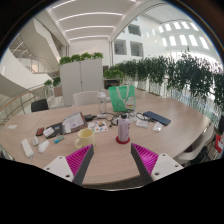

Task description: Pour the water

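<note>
- Hall around me: high white ceiling with long strip lights [85,17], tall windows [178,42] on one side, and a row of green plants [165,70] along the far wall.
- White cabinet [82,75] beyond the worktop, with more greenery along its top.
- Worktop [110,160], wide and pale wood, spreads out ahead of my claw and carries everything below.
- Green bag [121,96] stands at the far edge, behind the bottle.
- My claw [113,158] is spread wide with nothing held; the two pink pads [80,157] sit well apart, bare worktop between them.
- Dark flat case [156,118] lies off to the right of the bottle.
- Bottle [124,129], clear with a red base, stands upright just ahead of my fingers, roughly centred between them but beyond their tips.
- Yellow cup [86,134] sits left of the bottle, near it but apart.
- Small clutter [50,131] lies further left; I cannot tell the separate pieces.
</note>
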Motion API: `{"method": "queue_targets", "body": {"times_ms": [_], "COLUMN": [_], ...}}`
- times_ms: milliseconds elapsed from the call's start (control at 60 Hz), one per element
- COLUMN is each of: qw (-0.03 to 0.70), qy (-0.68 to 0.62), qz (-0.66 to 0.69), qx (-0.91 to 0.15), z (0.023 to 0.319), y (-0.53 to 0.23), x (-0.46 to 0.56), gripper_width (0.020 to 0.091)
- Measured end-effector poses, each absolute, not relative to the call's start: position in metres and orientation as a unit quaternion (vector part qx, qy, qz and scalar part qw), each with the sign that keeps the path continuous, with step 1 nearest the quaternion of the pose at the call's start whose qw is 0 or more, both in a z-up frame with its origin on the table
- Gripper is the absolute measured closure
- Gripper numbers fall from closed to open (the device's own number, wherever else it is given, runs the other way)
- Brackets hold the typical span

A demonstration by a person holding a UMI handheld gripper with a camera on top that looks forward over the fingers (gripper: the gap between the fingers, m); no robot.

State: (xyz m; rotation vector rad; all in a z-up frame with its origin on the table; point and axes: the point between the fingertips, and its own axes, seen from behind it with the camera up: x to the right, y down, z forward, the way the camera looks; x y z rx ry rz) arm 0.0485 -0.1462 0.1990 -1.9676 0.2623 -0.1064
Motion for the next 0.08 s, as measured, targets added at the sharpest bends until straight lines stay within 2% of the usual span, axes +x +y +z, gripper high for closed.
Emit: {"method": "queue_targets", "body": {"times_ms": [50,83], "qw": [0.545,0.547], "qy": [0.118,0.118], "qz": [-0.047,-0.047], "qx": [-0.829,-0.827], "z": [0.211,0.208], "y": [-0.167,-0.183], "x": [0.034,0.041], "gripper_width": [0.0268,0.0268]}}
